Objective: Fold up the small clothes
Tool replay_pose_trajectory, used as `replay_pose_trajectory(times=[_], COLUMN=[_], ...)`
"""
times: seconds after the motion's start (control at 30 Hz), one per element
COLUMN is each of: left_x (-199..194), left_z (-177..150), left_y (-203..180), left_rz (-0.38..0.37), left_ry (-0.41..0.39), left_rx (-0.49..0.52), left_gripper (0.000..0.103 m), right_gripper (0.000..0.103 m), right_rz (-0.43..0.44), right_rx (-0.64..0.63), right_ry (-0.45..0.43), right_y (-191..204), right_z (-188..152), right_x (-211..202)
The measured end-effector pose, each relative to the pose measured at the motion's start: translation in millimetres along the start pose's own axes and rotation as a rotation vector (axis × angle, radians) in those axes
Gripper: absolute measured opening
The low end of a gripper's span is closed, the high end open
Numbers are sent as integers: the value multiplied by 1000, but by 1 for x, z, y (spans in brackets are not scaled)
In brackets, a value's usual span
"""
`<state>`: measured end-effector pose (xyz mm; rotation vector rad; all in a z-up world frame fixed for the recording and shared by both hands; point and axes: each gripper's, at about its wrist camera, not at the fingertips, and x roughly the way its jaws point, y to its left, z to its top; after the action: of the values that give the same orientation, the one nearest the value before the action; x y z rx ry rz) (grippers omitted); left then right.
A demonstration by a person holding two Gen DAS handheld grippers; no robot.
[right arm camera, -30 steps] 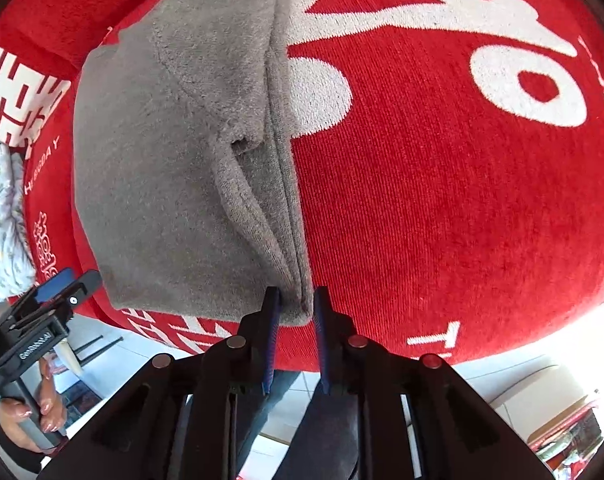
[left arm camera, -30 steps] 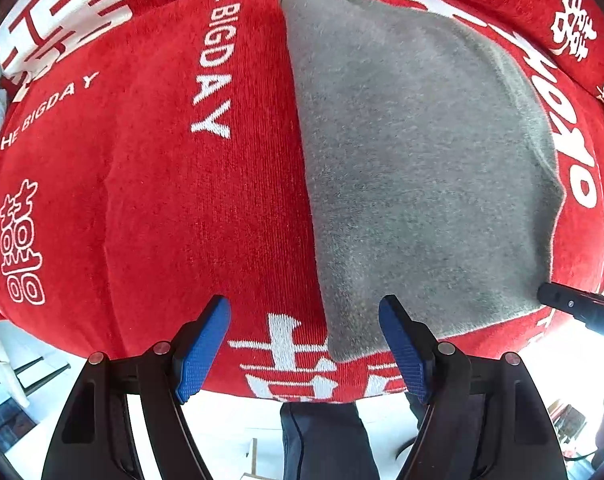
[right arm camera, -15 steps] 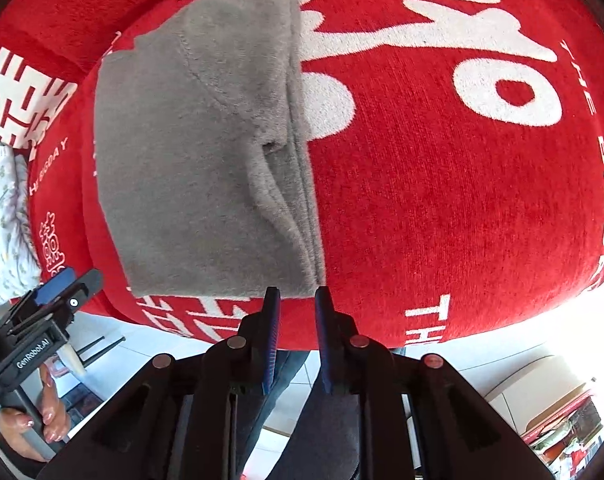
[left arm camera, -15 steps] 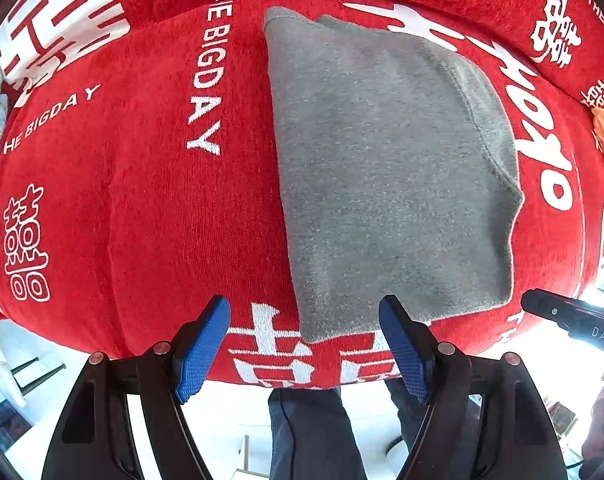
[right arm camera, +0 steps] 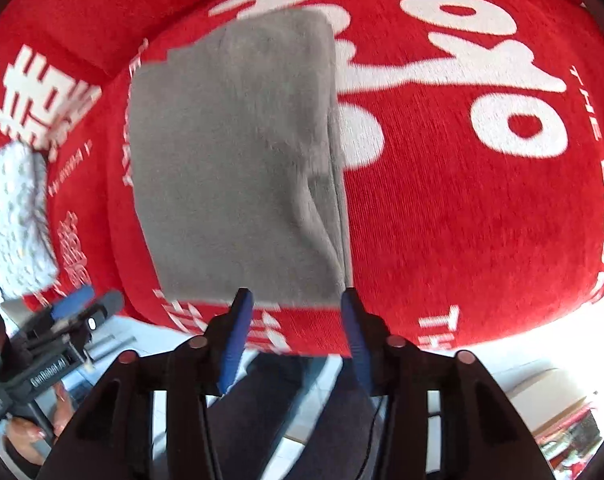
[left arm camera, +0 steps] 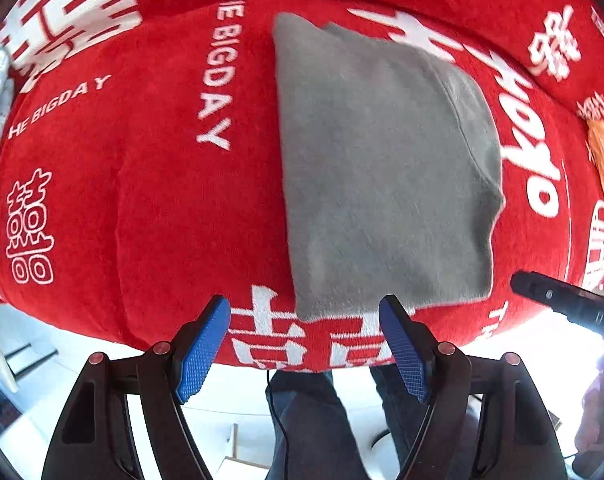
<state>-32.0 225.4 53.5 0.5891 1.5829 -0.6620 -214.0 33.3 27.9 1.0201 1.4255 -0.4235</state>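
— Claws first: what have they got?

— Nothing. Left claw (left arm camera: 304, 344) is spread wide, hanging off the near edge of the red cover (left arm camera: 141, 200). Right claw (right arm camera: 295, 332) is parted about halfway, empty too, just short of the near hem of the grey garment (right arm camera: 237, 152).

— And the garment?

— Lying flat on the cover, a tidy near-rectangle, its near edge close to the cover's front edge. From the right wrist view you can see stacked layers along its right side, so I'd judge it's been folded at least once.

— Finished, then?

— Close, I think. It may want one more fold to make it smaller, or just moving aside. A white patterned cloth (right arm camera: 15, 216) sits off to the left; I can't tell whether it's already folded or next in line.
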Motion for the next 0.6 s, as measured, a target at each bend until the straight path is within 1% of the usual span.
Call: replay_pose_trajectory(times=[0.07, 0.1, 0.13, 0.17, 0.27, 0.3, 0.33, 0.37, 0.4, 0.5, 0.6], left_x=[-2, -2, -3, -3, -1, -1, 0, 1, 1, -2, -7], left_z=[6, 8, 11, 13, 19, 19, 21, 22, 24, 27, 28], left_y=[7, 9, 10, 10, 3, 1, -3, -6, -9, -18, -23], left_rz=[4, 7, 15, 23, 55, 62, 69, 73, 76, 73, 61], left_ry=[0, 2, 4, 5, 11, 14, 21, 24, 25, 25, 15], left_rx=[-34, -41, -47, -47, -25, -21, -12, -6, -2, 2, 3], left_gripper=[78, 78, 78, 78, 78, 78, 78, 78, 78, 78, 78], right_gripper=[58, 58, 58, 58, 58, 55, 49, 34, 34, 35, 38], right_rz=[27, 62, 84, 129, 194, 203, 159, 106, 36, 39, -18], right_rx=[43, 89, 115, 162, 234, 247, 238, 221, 185, 171, 133], right_ry=[-35, -55, -65, -79, -82, -69, -40, -24, -8, -16, -15], right_y=[-9, -19, -23, -31, -42, -44, -43, -43, -43, -47, -50], right_z=[15, 28, 35, 47, 73, 81, 87, 89, 91, 85, 70], right_x=[0, 2, 3, 7, 21, 28, 36, 40, 45, 39, 22])
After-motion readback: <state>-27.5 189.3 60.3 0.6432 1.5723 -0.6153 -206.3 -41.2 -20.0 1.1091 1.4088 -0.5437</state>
